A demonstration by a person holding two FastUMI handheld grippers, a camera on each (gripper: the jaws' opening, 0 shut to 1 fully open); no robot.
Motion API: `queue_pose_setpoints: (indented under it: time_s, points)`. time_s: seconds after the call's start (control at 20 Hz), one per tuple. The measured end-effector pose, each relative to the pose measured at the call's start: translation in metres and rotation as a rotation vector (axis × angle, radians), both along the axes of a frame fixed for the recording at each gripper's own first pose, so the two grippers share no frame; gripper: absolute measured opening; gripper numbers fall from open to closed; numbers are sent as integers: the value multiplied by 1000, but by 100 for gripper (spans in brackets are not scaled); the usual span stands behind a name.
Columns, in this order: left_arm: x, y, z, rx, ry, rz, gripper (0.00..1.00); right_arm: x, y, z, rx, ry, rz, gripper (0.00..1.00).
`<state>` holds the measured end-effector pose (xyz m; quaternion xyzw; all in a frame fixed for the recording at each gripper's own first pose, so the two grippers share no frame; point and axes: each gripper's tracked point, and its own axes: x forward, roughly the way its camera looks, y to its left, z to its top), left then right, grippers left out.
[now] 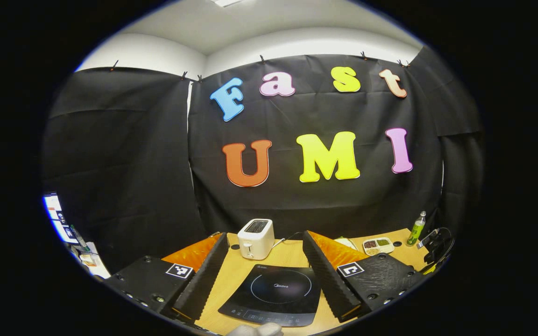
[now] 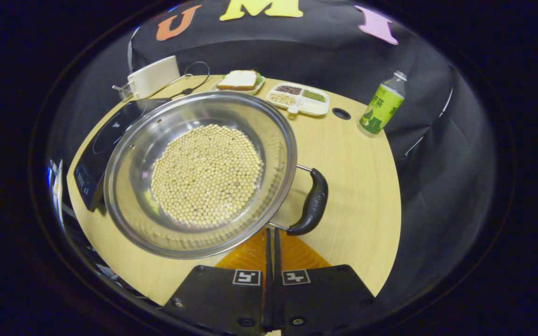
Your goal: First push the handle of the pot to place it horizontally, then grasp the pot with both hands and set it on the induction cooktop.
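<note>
The pot (image 2: 199,175) is a wide steel one with a layer of pale round beans (image 2: 207,175) across its bottom, and it sits in the middle-left of the right gripper view on the wooden table (image 2: 357,196). Its left edge overlaps the induction cooktop (image 2: 105,140) in that view, though I can't tell if it's actually resting on it or just in front of it. The black handle (image 2: 312,202) sticks out at the pot's lower right, curved and lying just above the right gripper (image 2: 272,242). That gripper's two fingers are pressed together with no gap and nothing between them, the tips right below the pot's rim next to the handle; touching or not, can't say.

Over in the left gripper view, the left gripper (image 1: 268,254) is spread wide, holding nothing, and the cooktop (image 1: 273,294) lies between its fingers at bottom centre. A white toaster (image 1: 256,239) stands just behind the cooktop.

Along the top of the right gripper view: the toaster (image 2: 153,76) at upper left, a plate with a sandwich (image 2: 238,80), a divided tray of grains (image 2: 299,98), and a green bottle (image 2: 382,105) at upper right near the table's edge.
</note>
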<state>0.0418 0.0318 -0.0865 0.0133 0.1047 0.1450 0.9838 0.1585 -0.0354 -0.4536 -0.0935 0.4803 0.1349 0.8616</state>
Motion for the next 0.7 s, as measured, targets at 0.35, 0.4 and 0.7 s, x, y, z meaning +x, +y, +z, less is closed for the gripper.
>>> queue_pose_setpoints:
  time_s: [0.35, 0.4, 0.7]
  points:
    - [12, -16, -8, 6, 22, 5, 96, 24, -14, -4, -12, 7, 9, 0]
    - [13, -18, -10, 7, 25, 4, 96, 25, -17, -4, -14, 5, 5, 0]
    - [31, -35, -22, -26, 24, -50, 96, 18, -44, 5, -15, -40, -57, 1]
